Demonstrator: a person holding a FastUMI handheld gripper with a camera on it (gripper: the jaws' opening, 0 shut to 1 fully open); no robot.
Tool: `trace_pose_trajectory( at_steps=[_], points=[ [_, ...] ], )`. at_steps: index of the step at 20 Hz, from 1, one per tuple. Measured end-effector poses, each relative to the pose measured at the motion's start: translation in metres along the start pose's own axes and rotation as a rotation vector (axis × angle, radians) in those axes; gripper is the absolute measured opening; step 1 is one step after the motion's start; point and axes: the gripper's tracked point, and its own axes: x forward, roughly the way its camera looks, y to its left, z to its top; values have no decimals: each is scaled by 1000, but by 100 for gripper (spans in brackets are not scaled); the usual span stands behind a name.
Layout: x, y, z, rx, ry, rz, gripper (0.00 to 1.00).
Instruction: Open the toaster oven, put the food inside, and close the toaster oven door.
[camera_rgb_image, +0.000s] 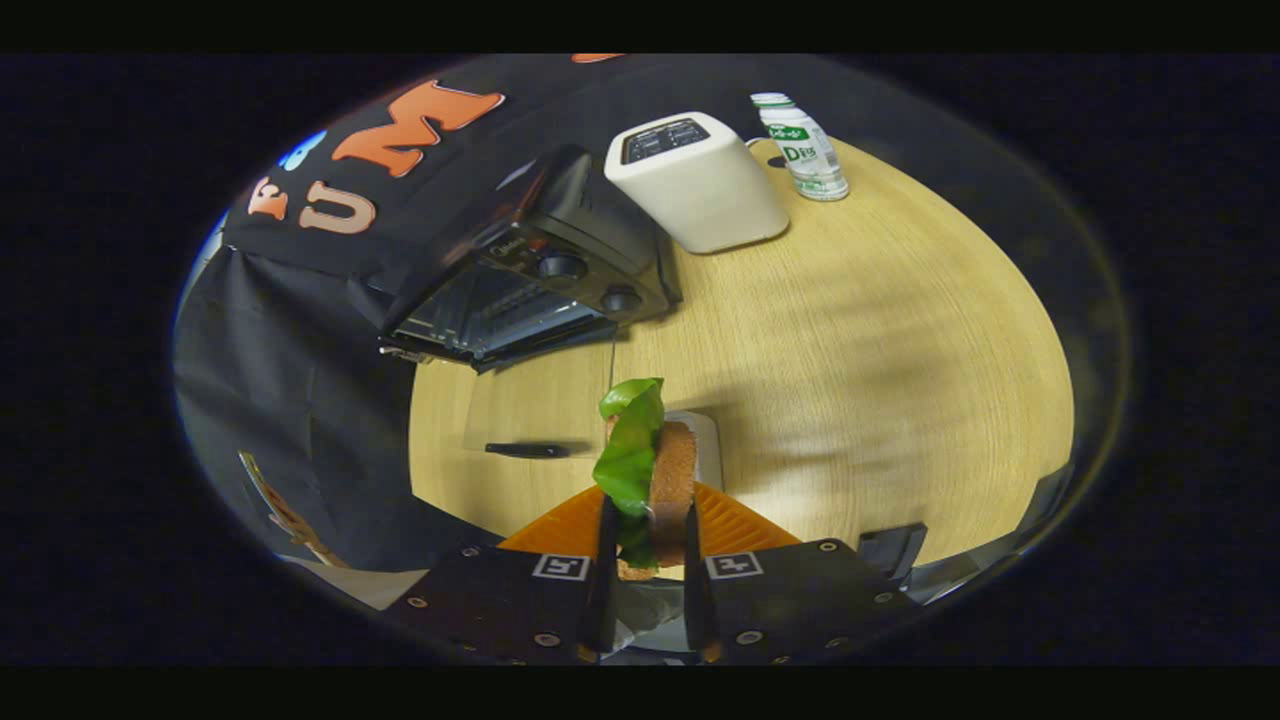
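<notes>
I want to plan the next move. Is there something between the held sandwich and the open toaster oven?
Nothing visible blocks it. The fingers are shut on the sandwich. Ahead lies bare table, then the toaster oven with its door folded down. The white appliance and bottle stand off to the side.

Booth view from my end: round wood table (850, 330), black cloth walls (290, 400).

I see a light wood-grain tabletop with a curved edge and soft blurry shadows across the middle. Black cloth wall hangs behind and to the side of the table, creased, draping down past the table edge. On the far side of the table I've got a white boxy appliance (697, 185) with a dark top panel, and a white bottle (803, 147) with a green label just beside it, standing upright. Lighting is dim and warm, and the table is the brightest thing in view.
</notes>
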Motion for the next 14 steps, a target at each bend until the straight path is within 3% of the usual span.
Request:
trace_pose_trajectory(
  at_steps=[3,7,14],
  points=[
    [-23,12,20,17,-125,-9,28],
    [-31,36,37,136,-332,24,28],
    [19,96,36,401,-550,192,27]
  ],
)
